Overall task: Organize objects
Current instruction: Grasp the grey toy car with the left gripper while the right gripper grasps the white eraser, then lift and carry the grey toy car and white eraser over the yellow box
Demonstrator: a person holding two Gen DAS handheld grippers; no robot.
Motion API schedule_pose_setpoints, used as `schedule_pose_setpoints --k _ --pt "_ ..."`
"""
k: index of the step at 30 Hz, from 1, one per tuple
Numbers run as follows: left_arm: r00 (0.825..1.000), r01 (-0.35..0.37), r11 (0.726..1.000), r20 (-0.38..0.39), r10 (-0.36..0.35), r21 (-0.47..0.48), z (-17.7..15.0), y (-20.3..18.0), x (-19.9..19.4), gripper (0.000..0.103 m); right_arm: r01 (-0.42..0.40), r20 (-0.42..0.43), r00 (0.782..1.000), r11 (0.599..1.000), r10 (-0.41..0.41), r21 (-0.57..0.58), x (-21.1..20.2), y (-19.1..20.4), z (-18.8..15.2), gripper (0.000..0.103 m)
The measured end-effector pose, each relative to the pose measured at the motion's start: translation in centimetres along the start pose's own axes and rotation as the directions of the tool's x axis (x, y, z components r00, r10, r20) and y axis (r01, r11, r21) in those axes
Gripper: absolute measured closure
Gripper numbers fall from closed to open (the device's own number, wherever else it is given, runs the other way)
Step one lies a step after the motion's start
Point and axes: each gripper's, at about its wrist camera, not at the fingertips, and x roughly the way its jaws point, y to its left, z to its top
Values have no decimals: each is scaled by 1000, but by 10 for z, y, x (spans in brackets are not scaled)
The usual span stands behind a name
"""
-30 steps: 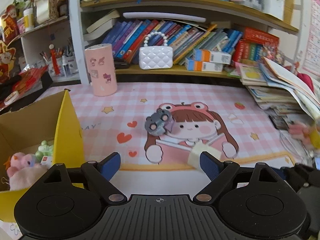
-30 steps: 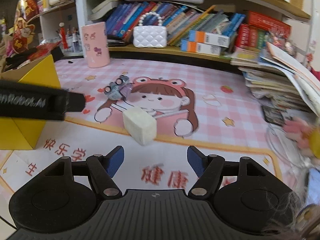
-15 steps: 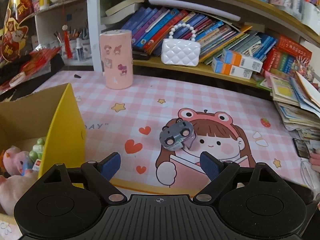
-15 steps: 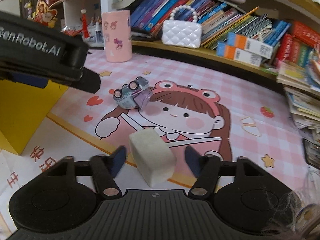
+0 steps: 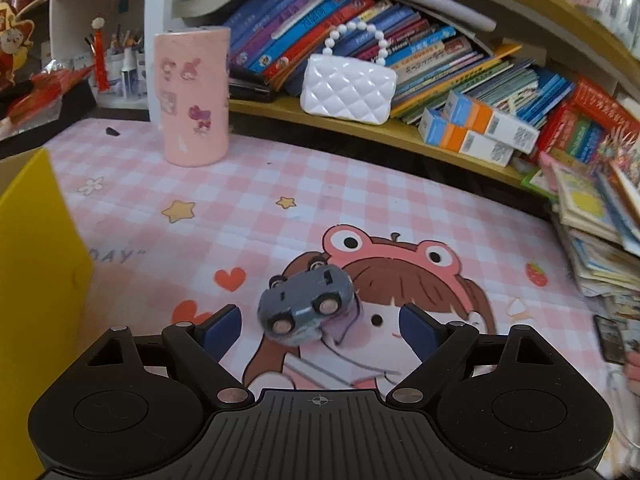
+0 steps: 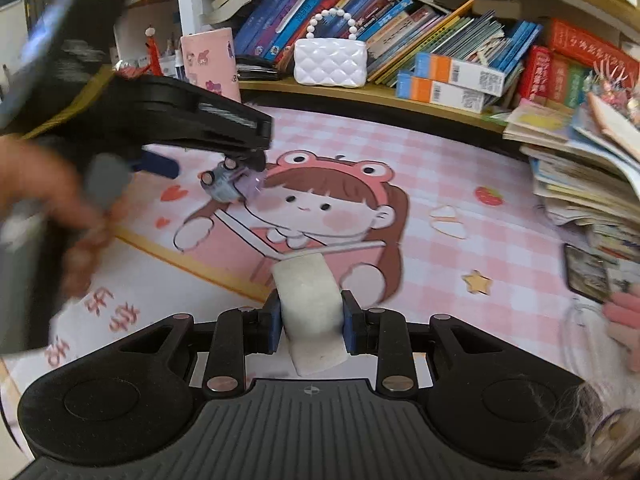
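Pink checkered mat [image 5: 320,184] with a cartoon frog-hat girl covers the desk in the left wrist view, backed by a shelf of leaning books, a white quilted purse [image 5: 347,88] and a pink cylinder [image 5: 194,96] standing upright on the mat. A yellow box [image 5: 36,280] fills the left edge. The left gripper [image 5: 320,326] has its blue-padded fingers spread wide, one on each side of a grey toy car [image 5: 306,304] without touching it. The car lies tipped on its side, wheels facing the camera, its long axis running from lower left to upper right, propped against a small lilac piece.

From the right wrist view the same mat [image 6: 460,168] and purse [image 6: 330,62] appear. The right gripper [image 6: 309,320] pinches a white foam block [image 6: 310,304] between its fingers; the block's long axis points forward, away from the camera, and it sits over the mat's lower border. To the left, the left gripper [image 6: 216,162] reaches in from the left at a downward slant, held by a blurred hand [image 6: 48,208], its tips beside the toy car [image 6: 224,184] on the girl's hair.
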Motion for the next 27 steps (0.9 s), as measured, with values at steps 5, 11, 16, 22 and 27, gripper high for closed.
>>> schedule_pose_setpoints --k 5,11,16,22,27 --pt "999 -32 997 -33 30 -69 4 4 29 17 1 -41 999 999 1 47 -12 -11 -10 76" --pt "998 -32 997 -47 29 -72 3 8 38 36 12 -77 997 997 -5 80 -18 -14 -20 76" --pt "1000 20 999 22 -19 -42 -1 7 7 37 12 -66 998 996 -7 83 -22 -11 -20 76" --pt "994 95 996 59 -95 6 -13 3 -43 37 14 -45 999 997 -11 73 -26 -4 -17 76" --pt "988 146 989 49 -146 8 -34 12 -85 37 26 -30 999 998 -24 65 -35 6 -20 76"
